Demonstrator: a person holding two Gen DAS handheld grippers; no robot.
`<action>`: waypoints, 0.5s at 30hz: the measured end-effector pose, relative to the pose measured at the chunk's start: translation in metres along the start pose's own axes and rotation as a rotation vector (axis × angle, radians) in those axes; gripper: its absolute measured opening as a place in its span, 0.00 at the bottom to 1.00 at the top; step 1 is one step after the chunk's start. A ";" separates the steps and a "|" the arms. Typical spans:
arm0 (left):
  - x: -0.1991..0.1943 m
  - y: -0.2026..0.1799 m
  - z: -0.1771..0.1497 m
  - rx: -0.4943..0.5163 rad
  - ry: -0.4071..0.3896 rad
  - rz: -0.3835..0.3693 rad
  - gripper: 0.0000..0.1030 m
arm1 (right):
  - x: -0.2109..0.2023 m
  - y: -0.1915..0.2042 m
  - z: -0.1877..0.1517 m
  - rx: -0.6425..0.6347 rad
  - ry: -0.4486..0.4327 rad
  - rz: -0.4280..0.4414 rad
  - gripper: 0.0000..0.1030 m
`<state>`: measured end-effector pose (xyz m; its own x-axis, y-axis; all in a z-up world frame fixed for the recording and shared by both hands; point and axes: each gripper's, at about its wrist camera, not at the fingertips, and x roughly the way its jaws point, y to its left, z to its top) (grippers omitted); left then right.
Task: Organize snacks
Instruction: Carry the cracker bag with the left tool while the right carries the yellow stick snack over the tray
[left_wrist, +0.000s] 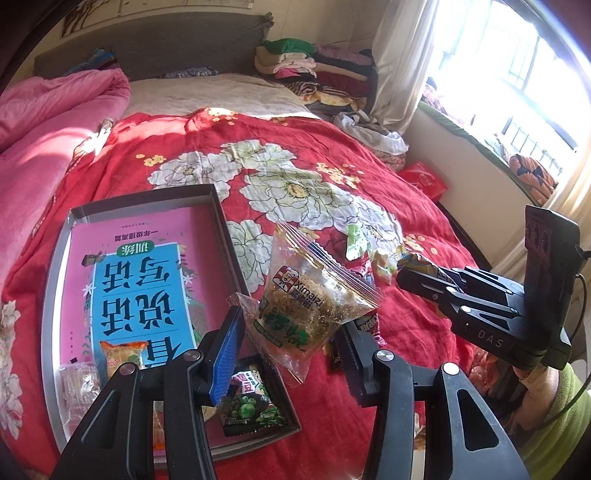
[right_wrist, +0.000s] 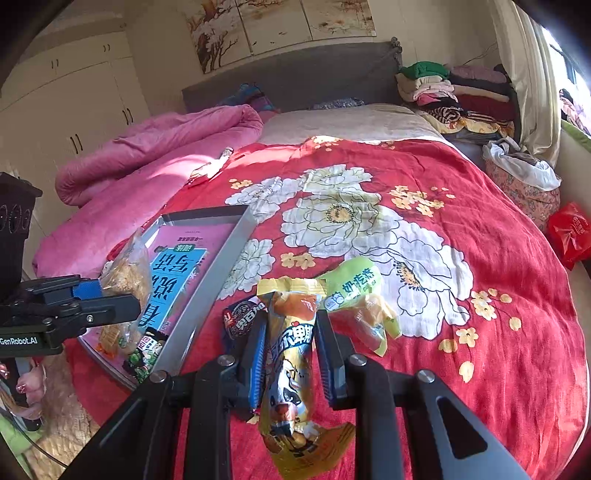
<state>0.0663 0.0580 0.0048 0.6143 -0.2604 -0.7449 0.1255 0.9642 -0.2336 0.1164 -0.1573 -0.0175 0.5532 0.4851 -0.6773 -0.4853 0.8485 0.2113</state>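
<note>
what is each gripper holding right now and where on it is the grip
The left gripper pinches a clear snack bag at its lower part. The right gripper clamps a yellow snack packet around its middle.

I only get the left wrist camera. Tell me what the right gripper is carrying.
Observer: The right gripper is shut on a long yellow packet printed with a cartoon animal.
Operator: Name whatever lies next to it.
Observer: A dark packet with a round logo lies on the red bedspread, beside the gripper's left finger.
Operator: Report anything beyond that.
Observer: A packet with a green top and a yellow bottom lies just past the fingertips, apart from them.
</note>
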 end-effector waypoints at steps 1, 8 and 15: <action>-0.003 0.002 -0.001 -0.004 -0.003 0.002 0.49 | -0.002 0.004 0.001 -0.005 -0.005 0.006 0.24; -0.022 0.015 -0.003 -0.028 -0.032 0.027 0.49 | -0.012 0.032 0.006 -0.031 -0.033 0.065 0.24; -0.037 0.027 -0.003 -0.051 -0.057 0.044 0.49 | -0.016 0.056 0.007 -0.067 -0.038 0.100 0.24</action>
<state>0.0447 0.0937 0.0235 0.6619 -0.2131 -0.7187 0.0583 0.9705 -0.2341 0.0853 -0.1160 0.0102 0.5244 0.5753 -0.6277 -0.5828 0.7800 0.2280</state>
